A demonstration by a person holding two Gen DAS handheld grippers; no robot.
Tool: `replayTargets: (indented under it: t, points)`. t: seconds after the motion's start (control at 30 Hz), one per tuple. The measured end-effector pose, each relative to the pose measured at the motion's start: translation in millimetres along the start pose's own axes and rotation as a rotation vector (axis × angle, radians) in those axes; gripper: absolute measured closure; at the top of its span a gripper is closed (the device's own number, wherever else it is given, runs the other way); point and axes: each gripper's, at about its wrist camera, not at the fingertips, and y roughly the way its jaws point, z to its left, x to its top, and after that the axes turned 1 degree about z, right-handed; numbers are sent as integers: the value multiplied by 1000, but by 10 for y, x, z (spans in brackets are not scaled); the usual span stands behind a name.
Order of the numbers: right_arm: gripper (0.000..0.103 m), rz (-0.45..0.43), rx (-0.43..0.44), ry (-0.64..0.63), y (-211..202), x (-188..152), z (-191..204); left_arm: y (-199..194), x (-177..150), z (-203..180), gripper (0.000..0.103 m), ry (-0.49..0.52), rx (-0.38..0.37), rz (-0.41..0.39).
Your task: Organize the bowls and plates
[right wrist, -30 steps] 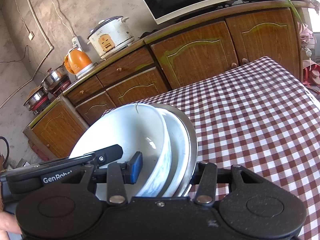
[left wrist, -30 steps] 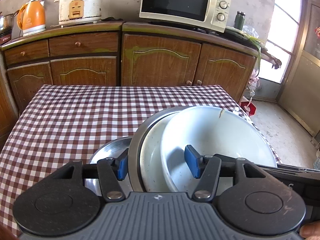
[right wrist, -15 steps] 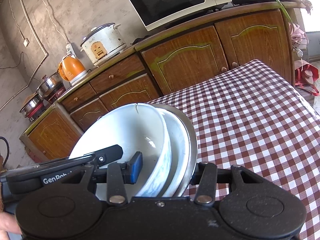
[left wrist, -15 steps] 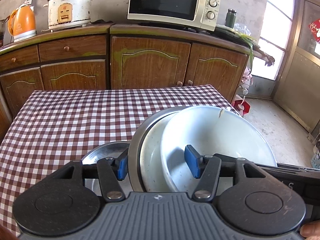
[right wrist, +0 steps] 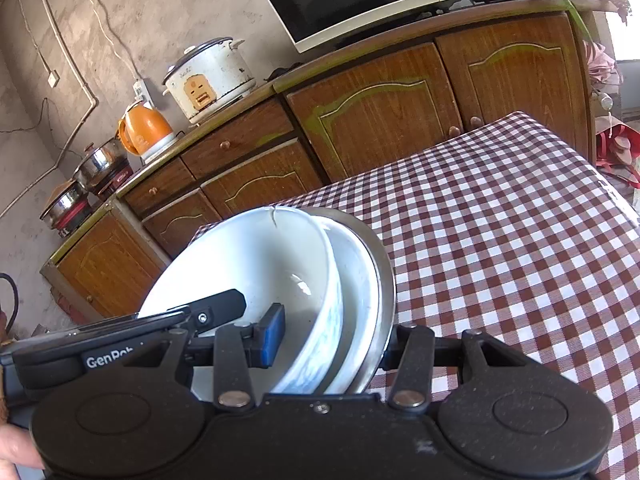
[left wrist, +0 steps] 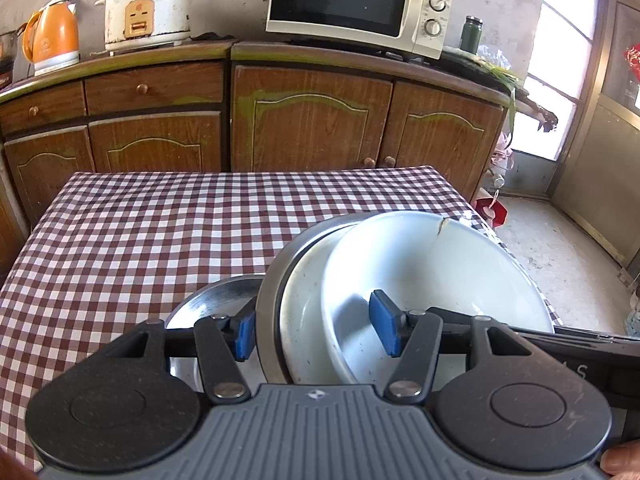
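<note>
My jaws on both sides are partly closed around the same nested stack of dishes, tipped up on edge. In the left wrist view my left gripper (left wrist: pixel 316 328) sits low in the frame, angled downward: one blue pad (left wrist: pixel 244 336) presses the outside of the steel bowl (left wrist: pixel 266 320), the other lies inside the white bowl (left wrist: pixel 432 276), whose rim shows a crack at the top. A white plate (left wrist: pixel 304 320) is sandwiched between the two. A fingertip shows at the lower right corner of that frame.

In the right wrist view my right gripper (right wrist: pixel 328 340) clamps the stack from the opposite side, also pointing down, one pad inside the white bowl, the other finger behind the steel rim. Part of my hand (right wrist: pixel 16 448) shows at the lower left edge.

A second steel dish (left wrist: pixel 216 300) lies flat on the checkered tabletop (left wrist: pixel 160 240), left of the stack. Cabinets (left wrist: pixel 312 120) fill the upper frame.
</note>
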Motion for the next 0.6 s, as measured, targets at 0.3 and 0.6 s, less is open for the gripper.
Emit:
replayTargets:
  t: [0.3,0.6]
  points:
    - [48,23,15,-15,152,1,106,-24,-13,115,45,-25,20,7]
    - [48,47,26,-30,298,-23,203,6,-22,231,45,-50,36,20]
